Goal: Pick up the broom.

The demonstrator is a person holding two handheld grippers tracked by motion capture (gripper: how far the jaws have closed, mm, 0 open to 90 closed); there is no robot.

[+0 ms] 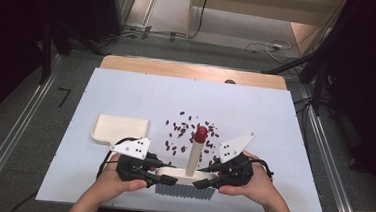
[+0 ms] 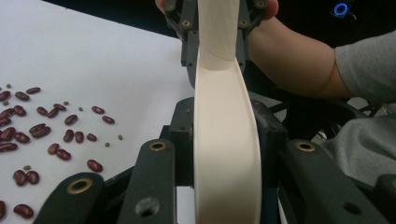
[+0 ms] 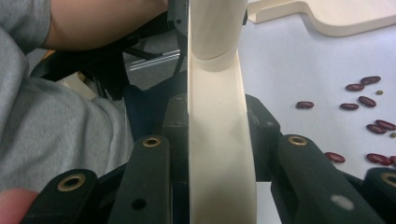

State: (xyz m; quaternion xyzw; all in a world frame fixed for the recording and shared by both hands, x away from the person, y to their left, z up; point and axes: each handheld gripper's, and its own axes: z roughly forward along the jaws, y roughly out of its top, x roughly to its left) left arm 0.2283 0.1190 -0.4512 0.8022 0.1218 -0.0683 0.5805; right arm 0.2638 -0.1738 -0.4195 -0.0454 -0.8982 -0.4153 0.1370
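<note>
The brush (image 1: 187, 175) lies level between the two hands, its cream back clamped at each end — the left gripper (image 1: 158, 164) closed on one end, the right gripper (image 1: 210, 180) on the other, both at a narrow setting with the pads pressed against the brush's sides. In the left gripper view the cream back (image 2: 226, 140) runs straight out from between the jaws toward the other gripper, and the right gripper view mirrors this (image 3: 219, 140). Holding it at both ends probably keeps the bristle row flat and square to the counter (image 1: 127, 91), so a push away from the person would drive the whole width at once.

The handle (image 1: 193, 154) rises from the middle of the brush, red-capped, leaning away from the grippers. Just past it, ahead of both grippers, lies the scatter of red beans (image 1: 184, 131), with a few small greenish ones (image 2: 107, 144) mixed in. The dustpan (image 1: 119, 129) sits ahead of the left gripper, off to its outer side, its open edge toward the beans.

The bristles are mostly hidden under the hands and gripper bodies — whether they touch the counter cannot be told. The handle's top is cut off in both gripper views.
</note>
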